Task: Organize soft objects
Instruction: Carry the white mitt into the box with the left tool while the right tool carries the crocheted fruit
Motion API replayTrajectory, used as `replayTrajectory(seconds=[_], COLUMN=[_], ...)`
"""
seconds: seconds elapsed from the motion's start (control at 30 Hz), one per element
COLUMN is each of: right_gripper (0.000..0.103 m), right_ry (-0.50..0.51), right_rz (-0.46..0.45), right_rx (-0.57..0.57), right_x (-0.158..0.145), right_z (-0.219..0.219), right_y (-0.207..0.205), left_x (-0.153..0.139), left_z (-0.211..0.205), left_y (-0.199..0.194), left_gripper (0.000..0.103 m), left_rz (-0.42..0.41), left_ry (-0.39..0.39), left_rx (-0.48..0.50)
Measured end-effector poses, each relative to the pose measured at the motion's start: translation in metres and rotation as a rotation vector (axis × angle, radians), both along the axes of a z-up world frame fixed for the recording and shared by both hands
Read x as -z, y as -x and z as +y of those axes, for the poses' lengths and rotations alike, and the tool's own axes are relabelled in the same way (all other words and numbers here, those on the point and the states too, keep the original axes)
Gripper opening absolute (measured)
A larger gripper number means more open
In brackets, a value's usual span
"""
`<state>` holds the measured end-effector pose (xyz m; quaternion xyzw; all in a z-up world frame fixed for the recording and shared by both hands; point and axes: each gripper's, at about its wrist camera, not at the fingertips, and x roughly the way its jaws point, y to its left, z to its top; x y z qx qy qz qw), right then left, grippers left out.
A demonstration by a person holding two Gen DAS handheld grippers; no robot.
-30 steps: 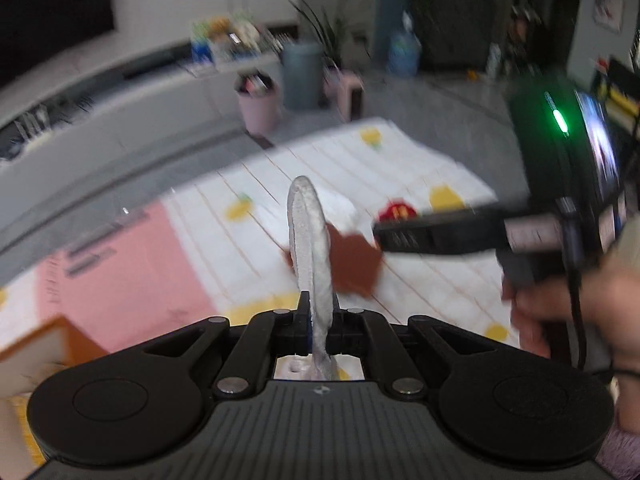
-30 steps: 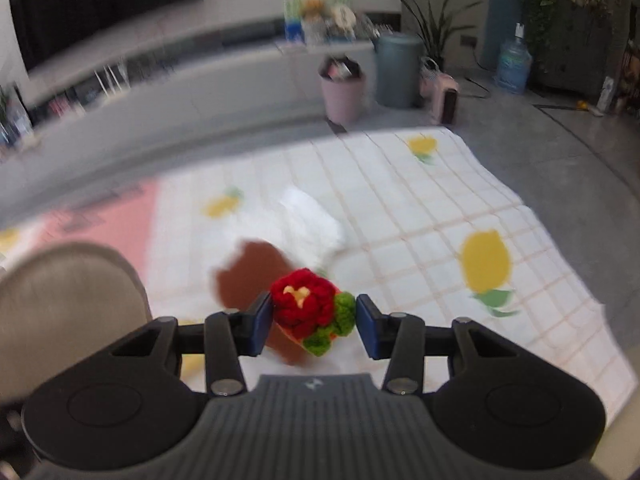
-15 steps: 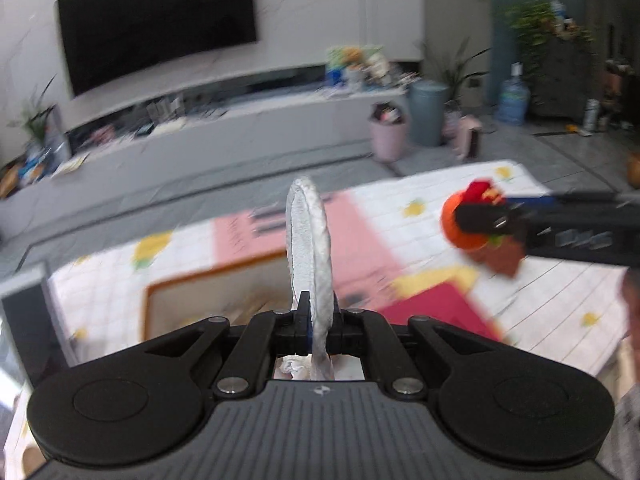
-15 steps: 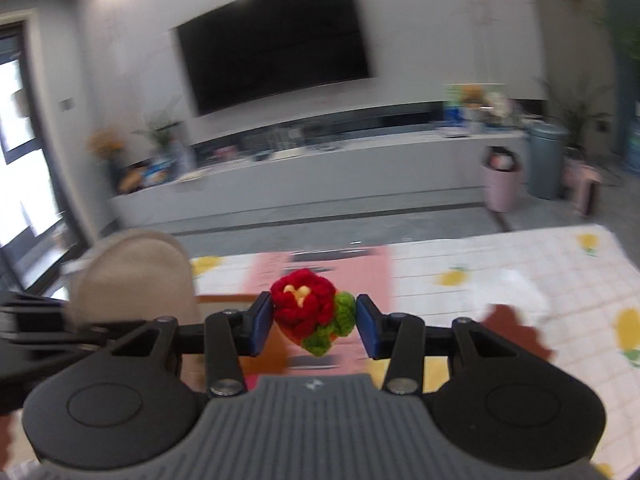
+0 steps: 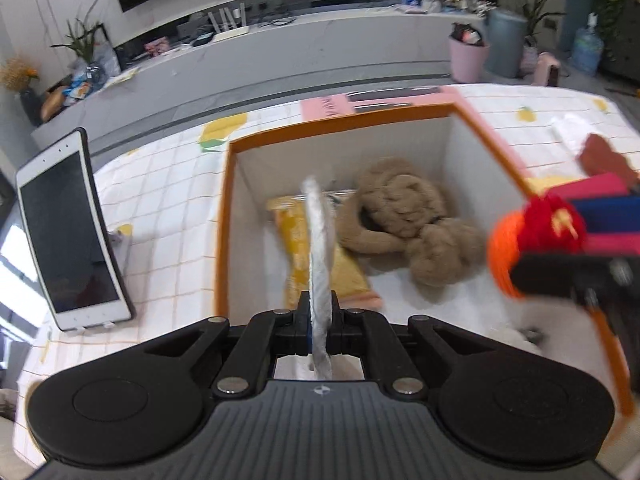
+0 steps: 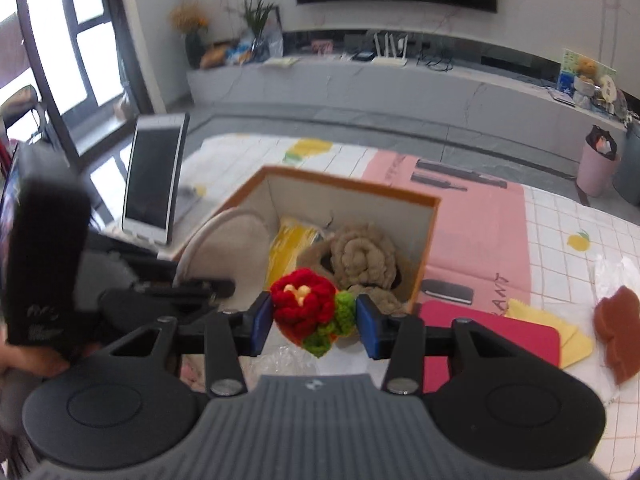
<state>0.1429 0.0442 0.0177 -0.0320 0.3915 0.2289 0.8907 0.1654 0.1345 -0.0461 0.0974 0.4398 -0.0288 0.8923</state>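
My left gripper (image 5: 319, 320) is shut on a flat round beige pad (image 5: 318, 248), seen edge-on, above the open orange-rimmed box (image 5: 340, 128). In the box lie a brown plush toy (image 5: 408, 220) and a yellow packet (image 5: 294, 240). My right gripper (image 6: 314, 316) is shut on a red crochet flower with green leaves (image 6: 304, 304), just over the box's near side. From the right wrist view the pad (image 6: 228, 248) shows its broad face at the box's left wall (image 6: 348, 188), with the plush (image 6: 360, 252) behind the flower. The flower (image 5: 536, 224) shows blurred at the left view's right edge.
A white tablet (image 5: 68, 236) stands propped left of the box. Right of the box lie a pink sheet (image 6: 476, 220), a red pad (image 6: 492, 336), a yellow cloth (image 6: 568, 336), a brown felt piece (image 6: 618, 332) and a clear wrapper (image 6: 616, 272) on the checkered cloth.
Both grippers have swung left from the checkered cloth to above the box and tipped downward. Each keeps its hold: pad in the left, flower in the right.
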Motion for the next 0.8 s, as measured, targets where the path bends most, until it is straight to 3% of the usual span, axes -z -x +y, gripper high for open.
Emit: replayTrajectory(seconds=[0.13,0.23,0.3,0.33,0.43,0.47,0.5,0.6,0.7,0.8], right_gripper=[0.045,0.045,0.045,0.045,0.045,0.045,0.044,0.044,0.044,0.044], right_ry=[0.063,0.118,0.129,0.123,0.158,0.162,0.163,0.123,0.090,0.092], right_rz=[-0.008,-0.034,-0.038,-0.034,-0.032,-0.034,-0.026,-0.014,0.000,-0.002], right_rx=[-0.020,-0.024,-0.027,-0.028,-0.010,-0.007,0.001,0.004,0.002,0.002], right_x=[0.015,0.022,0.025,0.027,0.033,0.036,0.038,0.041,0.039,0.036], right_z=[0.009,0.015,0.015,0.014,0.010,0.007,0.004,-0.007,-0.013,-0.013], right_y=[-0.006,-0.004,-0.004,-0.004,-0.006,-0.007,-0.007,-0.008,-0.010,-0.009], left_x=[0.004,0.012,0.018,0.020,0.032,0.038,0.043,0.049,0.038,0.016], left_z=[0.001,-0.005,-0.013,-0.016,-0.019,-0.020,-0.019,-0.008,0.010,0.030], left_y=[-0.016,-0.025,-0.027,-0.027,-0.031,-0.034,-0.038,-0.042,-0.032,-0.017], left_gripper=[0.005,0.005,0.006,0.007,0.028,0.052,0.068,0.071,0.078,0.077], left_rz=[0.011,-0.004,0.001,0.011,0.063,0.091,0.120,0.195,0.158,0.134], left_ry=[0.027,-0.084,-0.111,-0.091,-0.024,-0.008,0.000,0.106,0.188,0.306], left_rx=[-0.041,-0.100,-0.078,-0.052,-0.046,-0.051,-0.059,-0.074,-0.124,-0.127])
